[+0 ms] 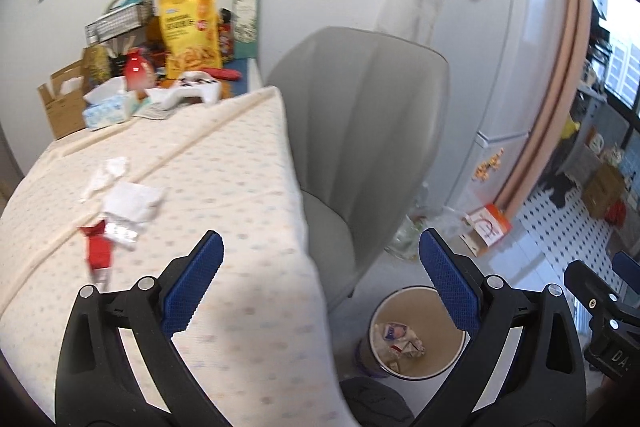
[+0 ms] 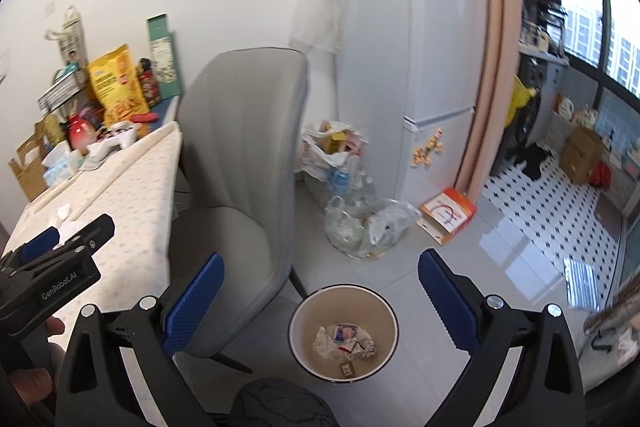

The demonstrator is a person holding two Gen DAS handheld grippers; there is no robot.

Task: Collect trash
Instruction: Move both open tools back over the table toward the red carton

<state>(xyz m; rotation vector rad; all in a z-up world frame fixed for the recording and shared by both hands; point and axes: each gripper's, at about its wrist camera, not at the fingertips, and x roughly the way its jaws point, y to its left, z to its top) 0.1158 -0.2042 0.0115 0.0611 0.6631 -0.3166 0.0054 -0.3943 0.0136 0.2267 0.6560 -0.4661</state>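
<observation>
Dotted cloth covers the surface (image 1: 224,163), where wrappers (image 1: 120,215) are left; both left tongs (image 1: 320,287) and right tongs (image 2: 318,291) are held released above the bin (image 2: 298,319).

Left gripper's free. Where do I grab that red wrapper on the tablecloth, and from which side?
Take the red wrapper across its narrow middle, coming straight down from above with the open left gripper. It lies flat on the tablecloth, so a side approach has no edge to catch. Stay toward its lower end, since the silvery wrapper touches its upper right.
</observation>
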